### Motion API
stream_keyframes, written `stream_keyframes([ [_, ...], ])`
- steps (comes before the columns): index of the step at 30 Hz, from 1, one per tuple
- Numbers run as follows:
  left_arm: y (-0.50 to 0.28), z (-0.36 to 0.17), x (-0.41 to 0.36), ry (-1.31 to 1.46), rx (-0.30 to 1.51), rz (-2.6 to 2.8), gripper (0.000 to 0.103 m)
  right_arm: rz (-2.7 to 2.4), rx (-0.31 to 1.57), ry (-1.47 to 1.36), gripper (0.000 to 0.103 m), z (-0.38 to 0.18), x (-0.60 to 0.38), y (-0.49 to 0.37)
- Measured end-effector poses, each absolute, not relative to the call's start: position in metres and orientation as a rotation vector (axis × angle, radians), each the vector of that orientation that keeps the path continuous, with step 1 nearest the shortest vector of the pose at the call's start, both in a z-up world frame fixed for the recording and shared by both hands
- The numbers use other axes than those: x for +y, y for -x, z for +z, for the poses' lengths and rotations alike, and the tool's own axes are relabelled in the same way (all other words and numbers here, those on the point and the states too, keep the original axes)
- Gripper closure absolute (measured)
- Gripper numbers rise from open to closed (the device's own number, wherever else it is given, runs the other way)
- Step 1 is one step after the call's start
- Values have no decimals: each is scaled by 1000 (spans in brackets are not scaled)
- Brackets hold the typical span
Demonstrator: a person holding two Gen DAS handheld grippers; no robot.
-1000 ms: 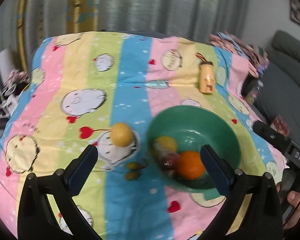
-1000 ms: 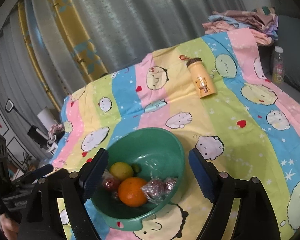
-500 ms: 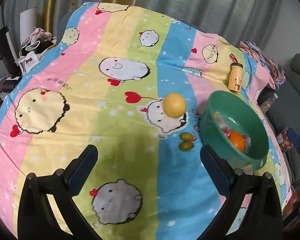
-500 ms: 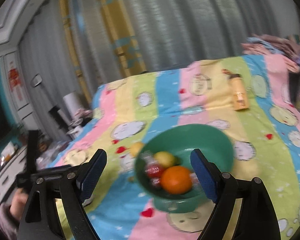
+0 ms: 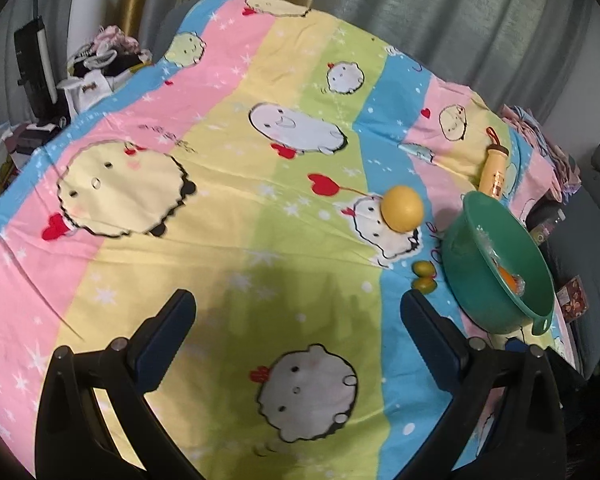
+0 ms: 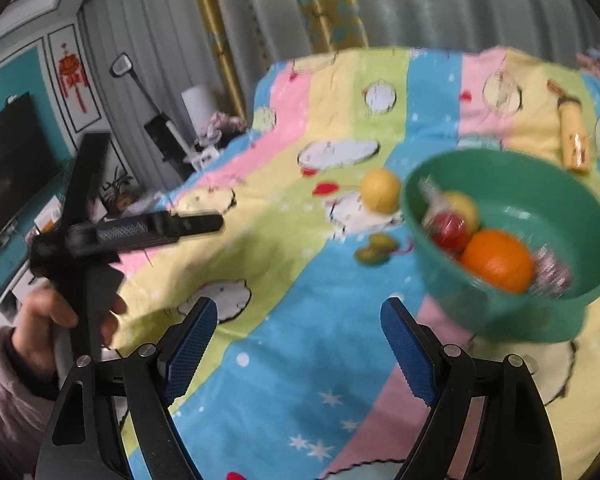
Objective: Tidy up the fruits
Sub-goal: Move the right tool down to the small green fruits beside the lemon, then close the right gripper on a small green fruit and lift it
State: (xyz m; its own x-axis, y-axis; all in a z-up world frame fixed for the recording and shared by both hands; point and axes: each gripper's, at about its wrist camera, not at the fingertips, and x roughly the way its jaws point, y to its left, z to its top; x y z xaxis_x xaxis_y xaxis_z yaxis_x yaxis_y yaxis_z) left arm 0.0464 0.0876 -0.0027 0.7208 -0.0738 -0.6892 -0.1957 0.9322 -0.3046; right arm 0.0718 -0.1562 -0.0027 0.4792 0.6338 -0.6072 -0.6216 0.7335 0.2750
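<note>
- Striped cartoon bedding (image 5: 260,240) is spread under both tools, with grey curtains (image 5: 460,20) hung behind it.
- Nothing is held by the left gripper (image 5: 298,322); its jaws are spread wide above a green stripe of the cloth.
- Nothing is held by the right gripper (image 6: 298,334) either; its jaws are likewise parted, over a blue stripe.
- Two small green fruits (image 5: 424,276) are seen lying together on the cloth, just beside the green bowl (image 5: 480,292).
- A yellow fruit (image 5: 402,208) is seen on the cloth, near the bowl's far side.
- An orange (image 6: 498,260), a red wrapped fruit (image 6: 450,228) and a second yellow fruit (image 6: 462,206) are contained in the bowl.
- A yellow bottle (image 5: 494,172) is laid on its side beyond the bowl.
- The left tool's handle is gripped by a hand (image 6: 56,316), seen from the right wrist.
</note>
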Motion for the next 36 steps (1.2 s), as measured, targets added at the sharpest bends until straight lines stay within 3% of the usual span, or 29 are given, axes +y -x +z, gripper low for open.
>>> stream_keyframes([
  [7,-39,3,95,389,742,46,0,645,809,-11,22,-16,-135,-97],
  [21,-28,11,114,477,706,17,0,383,933,-89,49,-41,-99,-157],
  [28,-27,9,121,521,708,4,0,244,919,-115,55,-42,-91,-167],
  [31,-27,9,121,525,709,-6,0,217,916,-107,63,-43,-92,-167],
  [33,-26,9,120,520,709,-8,0,220,918,-127,75,-44,-98,-167],
  [36,-26,9,120,515,714,-13,0,260,927,-116,78,-44,-104,-166],
])
